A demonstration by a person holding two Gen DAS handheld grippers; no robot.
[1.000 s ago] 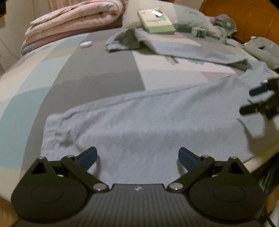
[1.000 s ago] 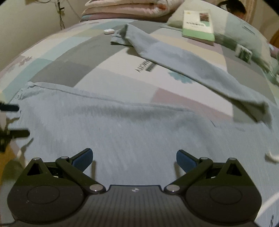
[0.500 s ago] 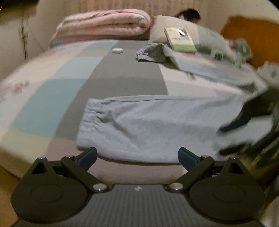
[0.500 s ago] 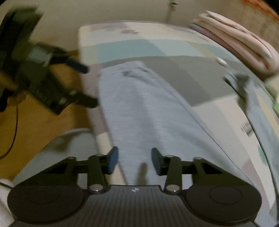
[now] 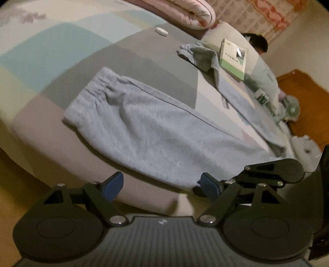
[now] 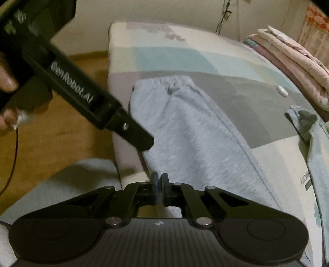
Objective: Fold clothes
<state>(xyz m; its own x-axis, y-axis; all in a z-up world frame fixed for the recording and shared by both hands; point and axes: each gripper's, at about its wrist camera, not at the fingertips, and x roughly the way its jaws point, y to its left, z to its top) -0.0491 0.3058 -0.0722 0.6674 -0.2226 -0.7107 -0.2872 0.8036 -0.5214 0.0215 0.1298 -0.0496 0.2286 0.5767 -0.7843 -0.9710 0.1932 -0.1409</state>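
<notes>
Light blue-grey sweatpants (image 5: 156, 131) lie across the bed, one leg stretched along the near edge with its elastic cuff (image 5: 96, 90) at the left. My left gripper (image 5: 161, 184) hovers at that leg's near hem with its jaws closing; the pads do not press the cloth. In the right wrist view the left gripper (image 6: 144, 141) reaches in from the upper left, tip against the leg's (image 6: 195, 133) edge. My right gripper (image 6: 159, 180) is shut, pinching the leg's near edge. It also shows in the left wrist view as the right gripper (image 5: 198, 190) beside my right finger.
The other trouser leg (image 5: 205, 59) trails toward the pillow. A green-and-white book (image 5: 233, 59), a folded pink quilt (image 5: 185, 14) and a small white object (image 5: 161, 31) lie further back. A person's head (image 5: 257, 41) shows behind the pillow. Wooden floor (image 6: 51, 98) borders the mattress edge.
The right gripper's jaws went from wide open to shut at the leg's near edge. Both grippers rolled and slid along the bed edge toward the cuff. The left jaws narrowed slightly.
</notes>
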